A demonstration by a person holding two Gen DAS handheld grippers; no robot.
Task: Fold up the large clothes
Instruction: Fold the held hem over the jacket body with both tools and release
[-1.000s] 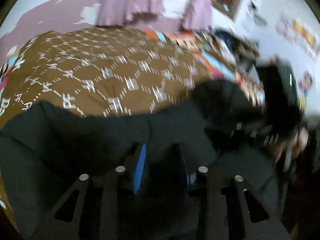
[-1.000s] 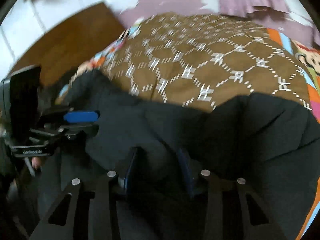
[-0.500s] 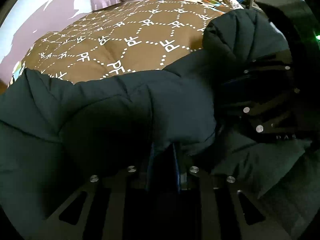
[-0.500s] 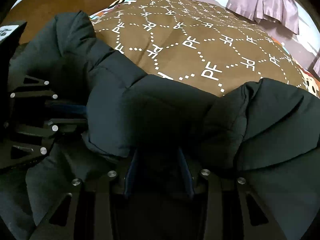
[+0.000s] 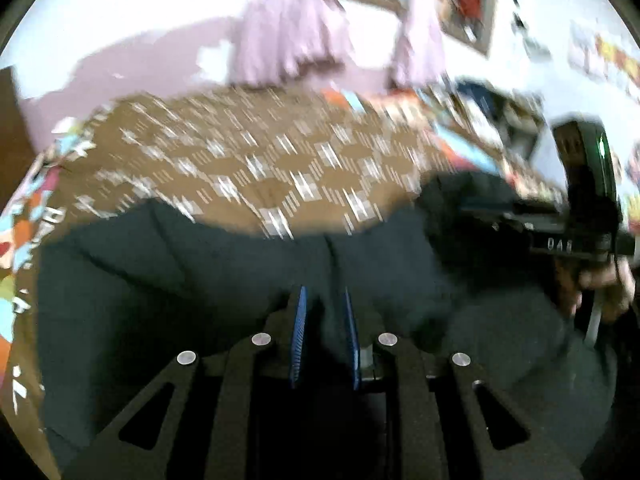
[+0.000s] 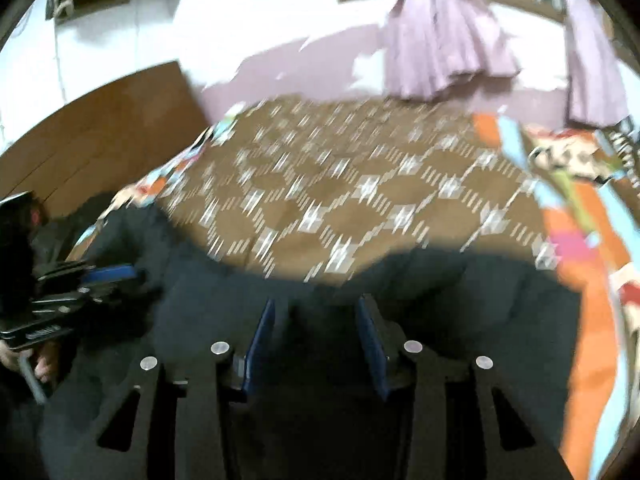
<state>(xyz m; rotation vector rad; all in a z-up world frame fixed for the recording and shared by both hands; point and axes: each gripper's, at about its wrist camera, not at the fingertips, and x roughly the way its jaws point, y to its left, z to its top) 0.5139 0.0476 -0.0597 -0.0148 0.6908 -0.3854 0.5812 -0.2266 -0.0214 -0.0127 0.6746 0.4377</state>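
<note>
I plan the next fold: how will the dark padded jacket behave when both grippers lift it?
The jacket looks puffy and soft, so it will probably sag between the left gripper and the right gripper. Its bulk suggests springy, loose folds. The fabric may be slippery; blur hides its surface.

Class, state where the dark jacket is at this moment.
In both wrist views the jacket lies across the near edge of the brown bedspread, with the left gripper and right gripper each gripping a fold.

Dim indoor light, heavy motion blur in both views, fisheye bending with black corners, foreground shadowed
</note>
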